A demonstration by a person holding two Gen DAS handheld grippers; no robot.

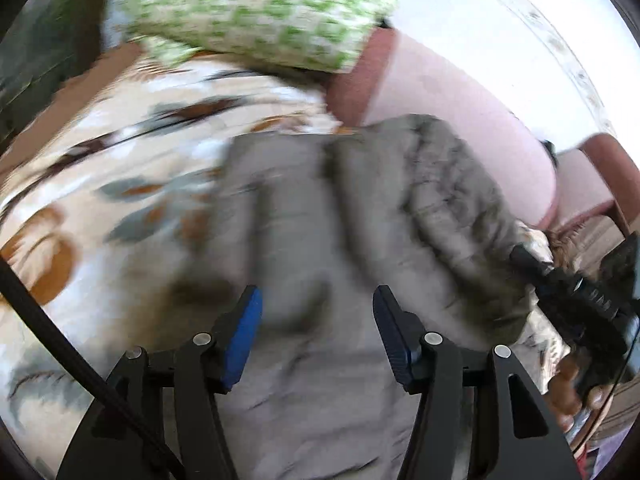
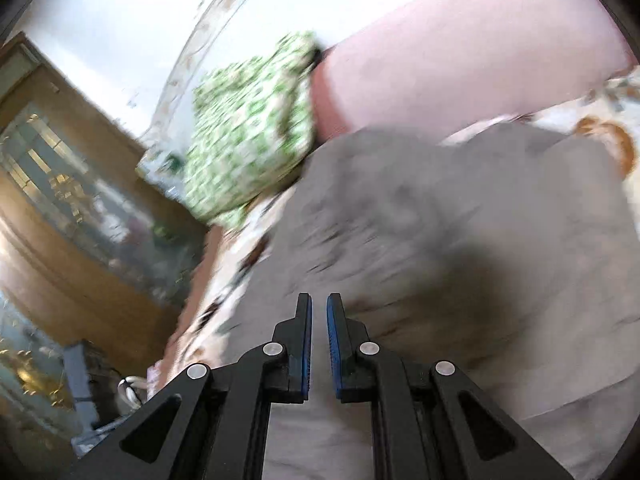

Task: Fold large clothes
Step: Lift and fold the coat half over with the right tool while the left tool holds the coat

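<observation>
A large grey garment (image 1: 320,208) lies spread on a bed with a cream floral bedsheet (image 1: 120,152). My left gripper (image 1: 318,300) is open, its blue-padded fingers hovering just above the grey cloth with nothing between them. At the right edge of the left wrist view, my right gripper (image 1: 528,258) appears pinching the garment's far edge, near a fur-like trim. In the right wrist view the right gripper (image 2: 319,300) has its jaws nearly together, a narrow gap showing, over the grey garment (image 2: 460,220). Whether cloth sits between them is not visible there. Both views are motion-blurred.
A green-and-white patterned pillow (image 1: 260,12) lies at the head of the bed beside a pink padded headboard (image 1: 452,92). A wooden cabinet with glass doors (image 2: 60,184) stands beyond the bed's edge. White wall lies behind.
</observation>
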